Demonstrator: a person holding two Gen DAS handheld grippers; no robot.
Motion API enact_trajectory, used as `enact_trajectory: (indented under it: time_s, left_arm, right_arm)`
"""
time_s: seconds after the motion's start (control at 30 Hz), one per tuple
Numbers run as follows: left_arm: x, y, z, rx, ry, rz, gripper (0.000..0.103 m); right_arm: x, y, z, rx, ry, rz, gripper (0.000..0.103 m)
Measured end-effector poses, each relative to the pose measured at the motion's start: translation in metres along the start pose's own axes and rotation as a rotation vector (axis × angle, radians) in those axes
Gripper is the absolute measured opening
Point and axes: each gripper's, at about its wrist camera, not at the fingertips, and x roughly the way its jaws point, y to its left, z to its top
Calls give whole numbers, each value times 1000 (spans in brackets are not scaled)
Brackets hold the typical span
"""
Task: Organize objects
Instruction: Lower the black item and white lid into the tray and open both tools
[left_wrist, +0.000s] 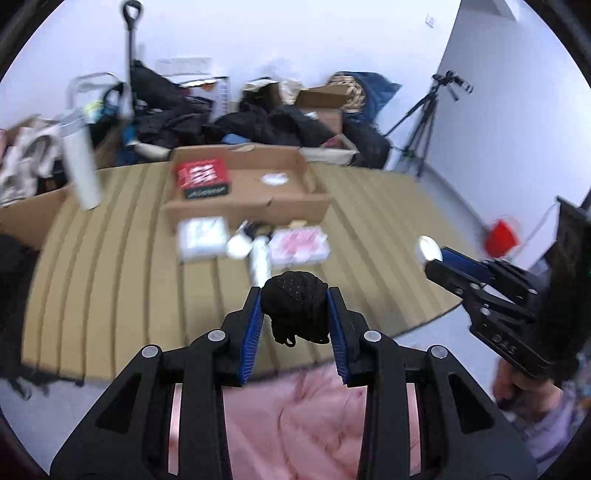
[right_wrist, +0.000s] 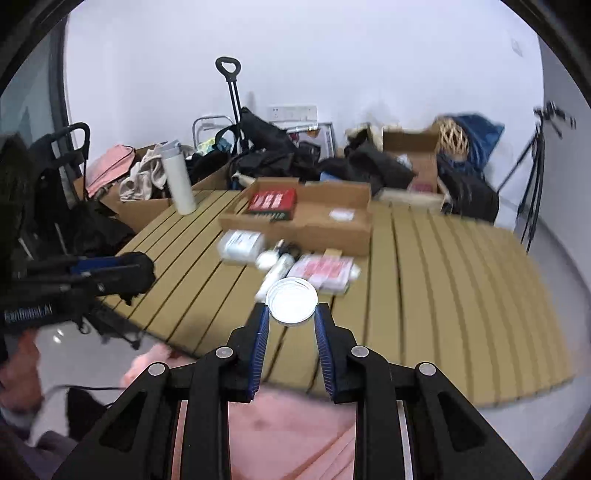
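Note:
My left gripper (left_wrist: 294, 295) is shut on a black mesh bundle (left_wrist: 293, 301) and holds it above the near edge of the slatted table (left_wrist: 110, 266). My right gripper (right_wrist: 291, 314) is shut on a round white tin (right_wrist: 291, 301) above the table's near side; it also shows in the left wrist view (left_wrist: 428, 251). On the table lie a white box (right_wrist: 240, 245), a pink-printed packet (right_wrist: 327, 273), a white tube (right_wrist: 275, 275) and small items. An open cardboard box (right_wrist: 332, 225) behind them holds a red box (right_wrist: 273, 201).
A tall white bottle (right_wrist: 179, 177) stands at the table's far left. Bags, clothes and cardboard boxes (right_wrist: 413, 151) pile behind the table. A tripod (right_wrist: 532, 177) stands at the right wall. A pink cloth (left_wrist: 295, 417) lies below the grippers.

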Motion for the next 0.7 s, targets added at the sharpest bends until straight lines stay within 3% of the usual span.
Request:
enact_trajectory:
  time_s: [0.07, 0.13, 0.2, 0.3, 0.37, 0.5, 0.57, 0.6, 0.63, 0.7]
  left_arm:
    - [24, 15, 50, -21, 24, -26, 30]
    - [55, 28, 97, -18, 5, 25, 30]
    - [102, 44, 141, -9, -6, 64, 30]
    - [194, 79, 194, -104, 98, 63, 30]
    - [244, 91, 217, -91, 140, 55, 30]
    - [323, 105, 237, -61, 234, 154, 31]
    - [351, 116, 238, -52, 242, 181, 42]
    - [359, 121, 236, -58, 244, 178, 60]
    - [365, 125, 234, -63, 246, 186, 66]
    - [373, 131, 221, -62, 239, 210, 68]
  right_arm:
    - [18, -15, 30, -10, -7, 33, 28]
    - [59, -32, 70, -10, 14, 42, 28]
    - [119, -51, 103, 39, 57, 52, 28]
    - [222, -77, 137, 128, 175, 24, 28]
    - [281, -89, 152, 149, 231, -24, 28]
    - [379, -105, 169, 123, 351, -142, 28]
    - [413, -111, 172, 103, 386, -198, 29]
    - [422, -113, 169, 91, 393, -196, 29]
    - [432, -114, 166, 75, 415, -193, 32]
    - [446, -115, 157, 48, 443, -194, 43]
